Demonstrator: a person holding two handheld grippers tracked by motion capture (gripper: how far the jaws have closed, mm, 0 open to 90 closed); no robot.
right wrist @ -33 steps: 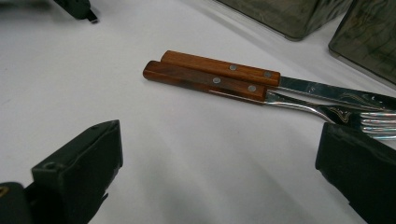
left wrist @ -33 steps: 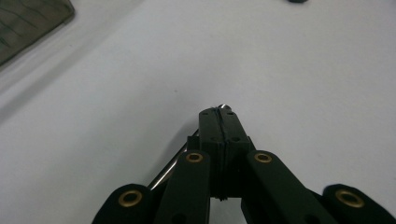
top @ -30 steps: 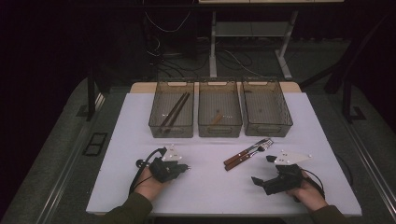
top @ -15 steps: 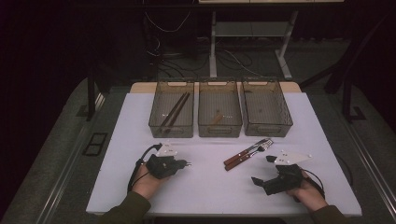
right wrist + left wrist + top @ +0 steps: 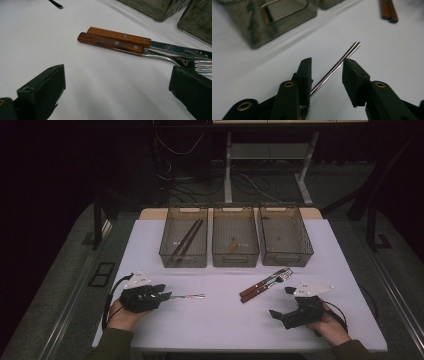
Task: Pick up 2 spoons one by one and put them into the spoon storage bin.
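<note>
Left gripper (image 5: pixel 325 72) stands half-open around thin metal chopsticks (image 5: pixel 337 66), apparently not clamping them; right gripper (image 5: pixel 117 92) gapes wide just short of the wooden-handled fork (image 5: pixel 112 43).

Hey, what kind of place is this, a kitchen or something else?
Likely a lab set up for recording, not a kitchen: a white table in a dark room, three sorting bins, loose cables on the floor, and a hand-held left tool.

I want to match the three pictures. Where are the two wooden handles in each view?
High view: wooden handles lie right of centre on the table.
Left gripper view: top right corner.
Right gripper view: upper middle.
Shared landmark: the bins behind them.
</note>
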